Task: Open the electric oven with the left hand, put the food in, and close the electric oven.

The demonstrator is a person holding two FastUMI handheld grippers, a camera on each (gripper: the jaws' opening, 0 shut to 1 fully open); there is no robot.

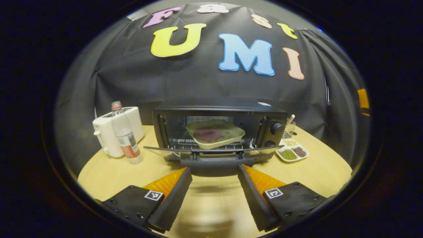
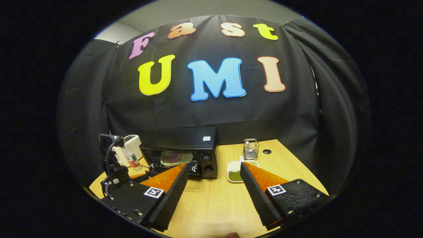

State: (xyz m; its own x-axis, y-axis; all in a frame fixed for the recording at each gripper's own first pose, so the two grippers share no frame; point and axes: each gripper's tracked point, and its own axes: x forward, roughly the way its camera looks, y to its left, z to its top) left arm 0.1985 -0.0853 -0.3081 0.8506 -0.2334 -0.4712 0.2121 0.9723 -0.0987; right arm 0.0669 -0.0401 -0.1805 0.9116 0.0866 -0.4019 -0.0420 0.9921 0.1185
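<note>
The black electric oven [image 1: 172, 114] stands in the middle of the table with its door [image 1: 158, 149] dropped flat open. Inside, on the wire rack, sits a pale tray [image 1: 228, 132] with a round reddish piece of food [image 1: 207, 135]. My left gripper [image 1: 214, 168] is open, and its fingertips sit just short of the door's handle [image 1: 216, 162], one near each end. In the right gripper view the oven [image 2: 185, 138] lies farther off with the tray [image 2: 172, 158] inside. My right gripper [image 2: 214, 168] hangs open and empty above the table. The left gripper [image 2: 142, 177] is at the oven door.
A white toaster [image 1: 105, 132] and a clear bottle [image 1: 125, 135] stand left of the oven. To its right lie a divided dish of beans [image 1: 292, 152] and a small glass holder [image 1: 288, 129]. The wooden table [image 2: 214, 205] ends at the black cloth wall.
</note>
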